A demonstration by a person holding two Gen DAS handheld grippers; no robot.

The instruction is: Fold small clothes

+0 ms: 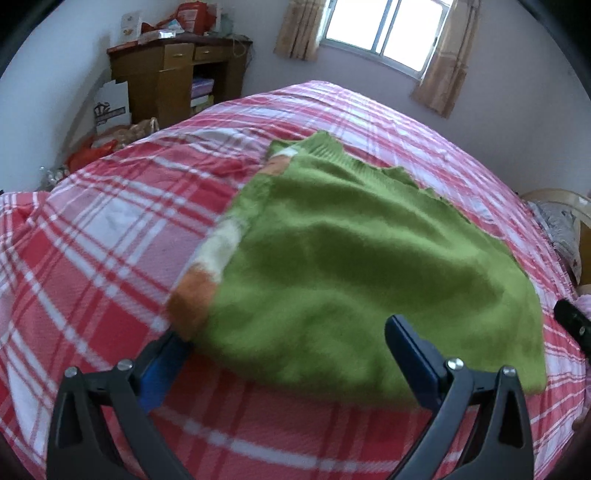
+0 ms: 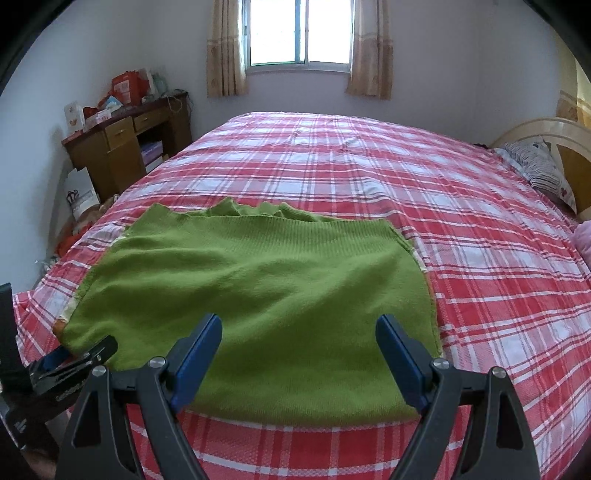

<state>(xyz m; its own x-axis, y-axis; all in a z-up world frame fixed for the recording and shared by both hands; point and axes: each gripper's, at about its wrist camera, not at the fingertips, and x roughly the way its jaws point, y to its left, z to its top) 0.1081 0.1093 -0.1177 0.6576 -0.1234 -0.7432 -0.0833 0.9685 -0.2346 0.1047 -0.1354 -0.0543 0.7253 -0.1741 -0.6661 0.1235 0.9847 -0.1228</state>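
Note:
A small green knit sweater (image 1: 351, 266) with white and orange sleeve bands lies folded on the red plaid bed cover (image 1: 92, 236). It also shows in the right wrist view (image 2: 258, 291). My left gripper (image 1: 288, 343) is open over the sweater's near left edge, its left finger partly under the orange cuff (image 1: 192, 302). My right gripper (image 2: 299, 332) is open and empty just above the sweater's near edge. The left gripper also shows at the sweater's left corner in the right wrist view (image 2: 74, 358).
A brown desk (image 2: 125, 147) with boxes and bags stands by the far left wall. A window (image 2: 299, 33) with curtains is at the back. A pillow (image 2: 539, 170) and headboard (image 2: 554, 133) are at the right. The bed cover (image 2: 461, 206) spreads wide beyond the sweater.

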